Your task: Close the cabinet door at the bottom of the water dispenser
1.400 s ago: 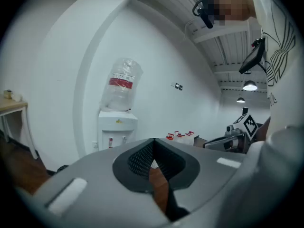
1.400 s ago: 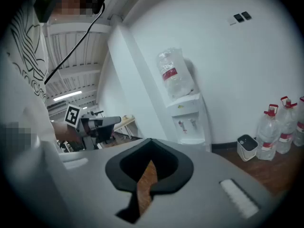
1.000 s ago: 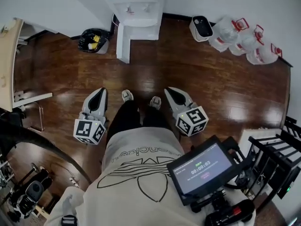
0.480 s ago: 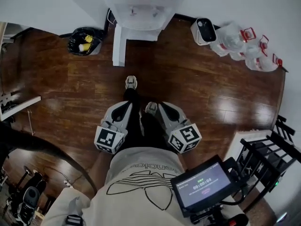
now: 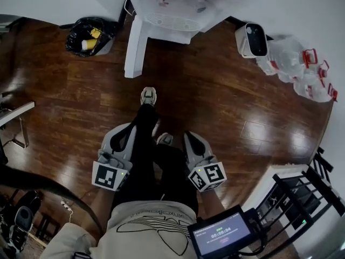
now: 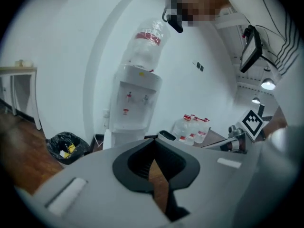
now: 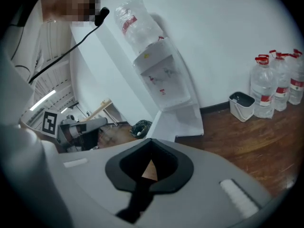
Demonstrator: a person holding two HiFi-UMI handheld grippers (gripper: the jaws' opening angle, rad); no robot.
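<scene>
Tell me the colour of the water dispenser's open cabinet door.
The cabinet door is white; the head view shows it best.

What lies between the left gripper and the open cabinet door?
Head view: only bare floor up to the cabinet door; the person's shoe stands beside.

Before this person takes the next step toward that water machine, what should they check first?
1. White cabinet door under the white water dispenser stands open, ready to close: ok.
2. Left tool shut and empty: ok.
3. Right tool shut and empty: ok.
4. A tool touching the door: not ok, both are down by the person's legs.
5. Brown wooden floor up to the door free of things: ok.
6. Cabinet opening unobstructed: cannot tell.
</scene>
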